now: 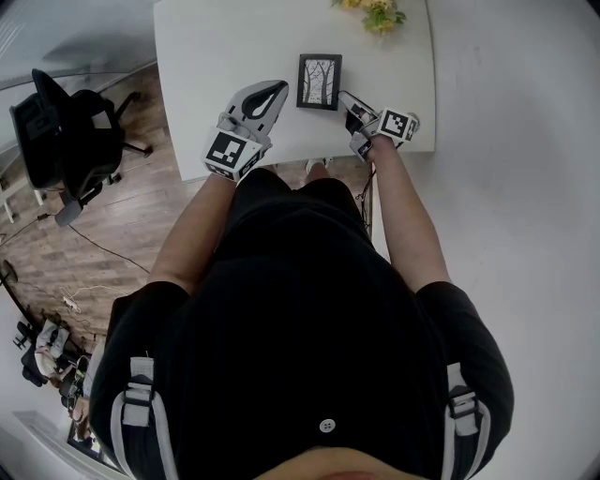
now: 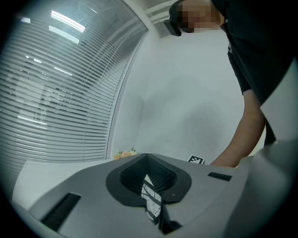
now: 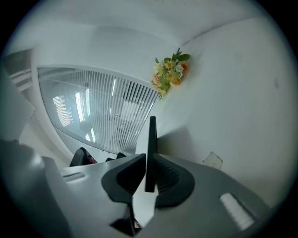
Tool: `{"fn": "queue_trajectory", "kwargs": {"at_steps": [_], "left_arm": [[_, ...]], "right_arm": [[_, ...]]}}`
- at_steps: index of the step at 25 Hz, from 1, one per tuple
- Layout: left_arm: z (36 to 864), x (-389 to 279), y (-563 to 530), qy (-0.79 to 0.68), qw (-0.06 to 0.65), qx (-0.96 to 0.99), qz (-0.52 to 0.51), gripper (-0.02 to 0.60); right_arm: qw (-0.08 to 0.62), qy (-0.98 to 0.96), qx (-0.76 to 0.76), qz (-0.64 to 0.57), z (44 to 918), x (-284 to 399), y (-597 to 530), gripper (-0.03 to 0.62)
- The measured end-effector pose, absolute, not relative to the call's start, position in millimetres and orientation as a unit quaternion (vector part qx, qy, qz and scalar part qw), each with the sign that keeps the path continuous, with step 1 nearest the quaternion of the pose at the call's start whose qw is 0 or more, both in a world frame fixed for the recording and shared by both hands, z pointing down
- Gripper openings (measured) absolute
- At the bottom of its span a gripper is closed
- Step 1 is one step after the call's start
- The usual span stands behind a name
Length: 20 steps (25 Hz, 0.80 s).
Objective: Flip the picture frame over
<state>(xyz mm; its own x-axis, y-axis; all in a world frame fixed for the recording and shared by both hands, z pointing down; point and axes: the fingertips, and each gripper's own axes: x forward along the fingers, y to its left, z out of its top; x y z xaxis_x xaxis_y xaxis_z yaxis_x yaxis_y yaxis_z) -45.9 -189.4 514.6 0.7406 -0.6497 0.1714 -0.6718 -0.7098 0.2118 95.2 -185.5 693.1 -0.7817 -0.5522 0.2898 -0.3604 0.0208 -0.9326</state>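
Note:
A black picture frame [image 1: 319,82] with a tree print showing lies near the front edge of the white table [image 1: 216,47]. My right gripper [image 1: 345,98] is shut on the frame's right near edge. In the right gripper view the frame [image 3: 150,148] stands edge-on between the pads of the right gripper [image 3: 146,174]. My left gripper [image 1: 279,87] rests just left of the frame with its tips together and nothing between them. Through the gap behind the tips of the left gripper [image 2: 148,158], a strip of the frame's print [image 2: 151,201] shows.
A bunch of flowers [image 1: 375,11] sits at the table's far edge, beyond the frame. A black office chair [image 1: 70,141] stands on the wood floor to the left. The table's right side meets a white wall [image 1: 506,112]. The person's body fills the near part of the head view.

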Motion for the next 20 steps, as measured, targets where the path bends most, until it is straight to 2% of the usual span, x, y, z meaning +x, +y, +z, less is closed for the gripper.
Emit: {"fn": "queue_trajectory", "kwargs": {"at_steps": [13,20], "left_arm": [[522,-49,-191,-0.358,0.129,0.922,0.075,0.005],[512,-44,-194,-0.346,0.12,0.927,0.086,0.005]], "right_arm": [[0.001,0.741,-0.358,-0.568,689,95,-188,0.054],[-0.067,0.822,-0.348,-0.447,630,75,-194,0.054]]}}
